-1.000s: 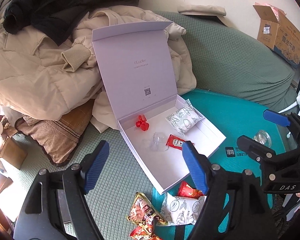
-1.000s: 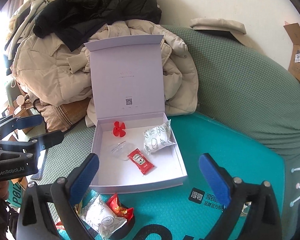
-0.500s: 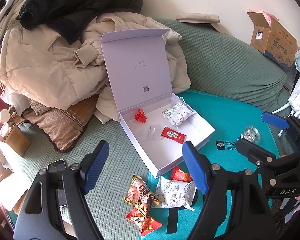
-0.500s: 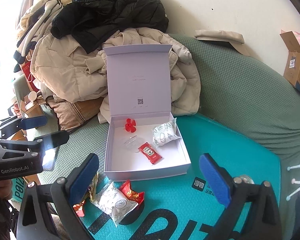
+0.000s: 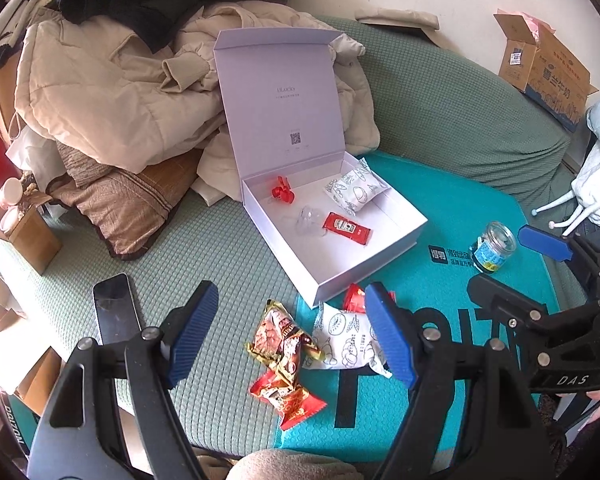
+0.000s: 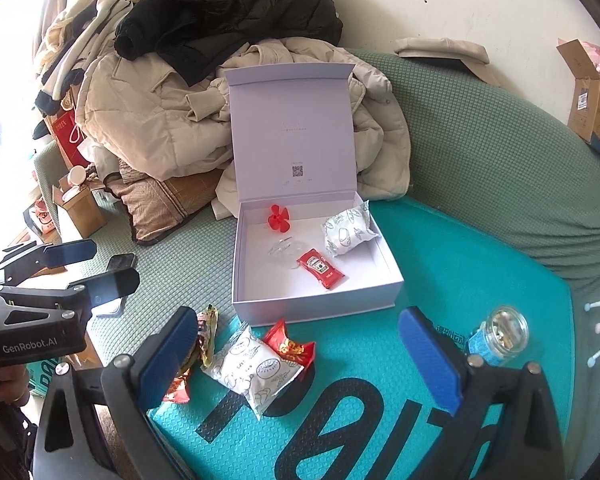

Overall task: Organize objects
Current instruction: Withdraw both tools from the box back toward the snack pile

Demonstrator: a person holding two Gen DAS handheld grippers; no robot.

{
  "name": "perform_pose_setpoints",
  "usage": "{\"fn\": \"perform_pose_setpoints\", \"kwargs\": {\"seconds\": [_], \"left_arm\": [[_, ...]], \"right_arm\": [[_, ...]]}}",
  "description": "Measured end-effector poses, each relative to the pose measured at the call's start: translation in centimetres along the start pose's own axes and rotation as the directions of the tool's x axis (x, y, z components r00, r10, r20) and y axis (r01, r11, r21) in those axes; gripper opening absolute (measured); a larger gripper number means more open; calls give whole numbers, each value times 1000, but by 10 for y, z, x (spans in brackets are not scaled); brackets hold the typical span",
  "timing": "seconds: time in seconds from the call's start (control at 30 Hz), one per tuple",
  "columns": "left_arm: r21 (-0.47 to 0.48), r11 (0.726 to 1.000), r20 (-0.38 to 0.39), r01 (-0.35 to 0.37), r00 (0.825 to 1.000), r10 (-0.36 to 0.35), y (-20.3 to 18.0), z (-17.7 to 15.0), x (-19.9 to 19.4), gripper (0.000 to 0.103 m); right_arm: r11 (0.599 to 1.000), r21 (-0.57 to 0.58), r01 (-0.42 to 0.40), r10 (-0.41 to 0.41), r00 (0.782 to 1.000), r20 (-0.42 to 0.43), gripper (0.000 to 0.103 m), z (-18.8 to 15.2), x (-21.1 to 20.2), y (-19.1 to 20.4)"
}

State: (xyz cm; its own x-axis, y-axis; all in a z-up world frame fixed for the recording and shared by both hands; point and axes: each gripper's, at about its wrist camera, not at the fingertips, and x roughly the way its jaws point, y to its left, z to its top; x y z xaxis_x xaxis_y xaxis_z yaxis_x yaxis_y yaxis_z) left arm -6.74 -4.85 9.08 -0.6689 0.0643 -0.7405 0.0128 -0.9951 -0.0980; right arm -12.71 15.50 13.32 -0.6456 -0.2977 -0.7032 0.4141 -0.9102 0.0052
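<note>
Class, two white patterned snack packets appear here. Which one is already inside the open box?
The white packet in the box's far right corner; the other white packet lies outside on the teal mat.

Green sofa (image 5: 452, 120) — teal mat (image 6: 440, 280) over its right part, coats (image 5: 112, 92) piled at back-left. Open box (image 6: 320, 304), snack packets (image 6: 256, 368), jar (image 6: 500, 336) on mat — phone (image 5: 114, 308) near front-left edge.
</note>
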Motion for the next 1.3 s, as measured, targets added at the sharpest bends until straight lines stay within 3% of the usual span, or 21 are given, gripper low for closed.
{"fn": "perform_pose_setpoints", "kwargs": {"seconds": [0.3, 0.67, 1.13, 1.3], "left_arm": [[-12, 1000, -40, -24, 999, 24, 8, -28, 1, 75], [-120, 992, -146, -42, 989, 25, 37, -76, 15, 75], [-131, 991, -273, -32, 962, -5, 45, -104, 41, 75], [-147, 989, -344, 3, 938, -54, 44, -104, 58, 75]], "right_arm": [[999, 17, -33, 34, 998, -49, 101, -23, 10, 11], [989, -6, -146, 144, 979, -145, 101, -63, 33, 35], [978, -8, -210, 201, 947, -252, 101, -94, 64, 49], [977, 36, -209, 210, 936, -282, 101, -96, 75, 41]]}}
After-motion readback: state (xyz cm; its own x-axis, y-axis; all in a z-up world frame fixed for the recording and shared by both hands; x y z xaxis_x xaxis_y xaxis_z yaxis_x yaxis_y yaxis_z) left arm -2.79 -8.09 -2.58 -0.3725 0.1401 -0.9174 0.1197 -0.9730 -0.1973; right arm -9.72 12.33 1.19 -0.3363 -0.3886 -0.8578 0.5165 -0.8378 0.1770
